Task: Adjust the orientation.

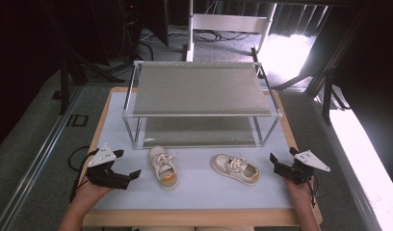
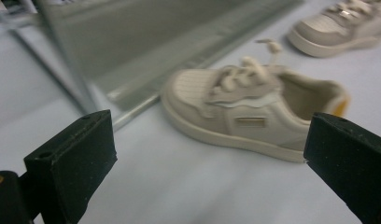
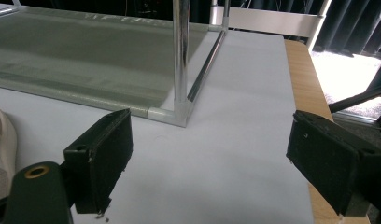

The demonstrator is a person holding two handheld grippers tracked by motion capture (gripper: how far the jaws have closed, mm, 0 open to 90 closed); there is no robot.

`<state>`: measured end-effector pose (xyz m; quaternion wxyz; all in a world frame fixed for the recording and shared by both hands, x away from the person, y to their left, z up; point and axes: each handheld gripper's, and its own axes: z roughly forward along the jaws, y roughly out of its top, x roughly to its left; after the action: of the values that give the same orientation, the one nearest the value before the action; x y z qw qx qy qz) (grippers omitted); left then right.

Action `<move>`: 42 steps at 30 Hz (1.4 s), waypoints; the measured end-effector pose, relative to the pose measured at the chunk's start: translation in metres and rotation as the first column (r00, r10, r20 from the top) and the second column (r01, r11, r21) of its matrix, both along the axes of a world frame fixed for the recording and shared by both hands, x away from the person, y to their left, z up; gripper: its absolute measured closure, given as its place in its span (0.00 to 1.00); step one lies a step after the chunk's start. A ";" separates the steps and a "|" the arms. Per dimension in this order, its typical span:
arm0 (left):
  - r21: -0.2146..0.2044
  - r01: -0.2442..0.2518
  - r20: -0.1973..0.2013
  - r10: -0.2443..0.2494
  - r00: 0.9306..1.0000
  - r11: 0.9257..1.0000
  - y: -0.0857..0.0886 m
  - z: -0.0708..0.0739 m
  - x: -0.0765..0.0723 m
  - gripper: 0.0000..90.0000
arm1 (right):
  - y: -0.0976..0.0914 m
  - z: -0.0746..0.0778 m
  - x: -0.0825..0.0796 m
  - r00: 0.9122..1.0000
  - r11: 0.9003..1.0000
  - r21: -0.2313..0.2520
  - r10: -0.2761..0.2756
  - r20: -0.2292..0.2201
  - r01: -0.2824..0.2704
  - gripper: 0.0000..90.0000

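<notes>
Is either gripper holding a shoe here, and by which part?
Nothing is held. The left gripper and right gripper are open, apart from both shoes.

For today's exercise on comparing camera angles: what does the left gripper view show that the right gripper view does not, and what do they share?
Left gripper view: the nearer shoe whole, lying between the open left tongs, and a second shoe behind it.

Right gripper view: the rack's corner post, the table's wooden edge, and the open right tongs with nothing between them.

Both: the white table surface and the rack's grey lower shelf.
</notes>
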<state>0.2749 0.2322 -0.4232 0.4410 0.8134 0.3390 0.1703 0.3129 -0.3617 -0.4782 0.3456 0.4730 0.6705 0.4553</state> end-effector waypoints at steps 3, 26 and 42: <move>0.042 0.056 -0.022 -0.055 0.998 0.998 -0.011 0.008 0.001 0.02 | 0.000 0.000 0.000 1.000 1.000 -0.002 0.001 0.000 -0.001 0.15; 0.285 0.379 -0.185 -0.337 0.923 0.881 -0.085 0.037 0.000 0.06 | 0.000 0.000 0.000 1.000 1.000 -0.005 -0.002 0.000 0.002 0.15; 0.396 0.517 -0.380 -0.377 0.845 0.759 -0.126 0.042 0.012 0.27 | 0.000 0.000 0.000 1.000 1.000 0.000 0.001 -0.002 -0.001 0.16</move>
<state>0.2866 0.1065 -0.3814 0.1991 0.9700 0.1376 0.0227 0.3133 -0.3616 -0.4783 0.3444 0.4733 0.6711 0.4550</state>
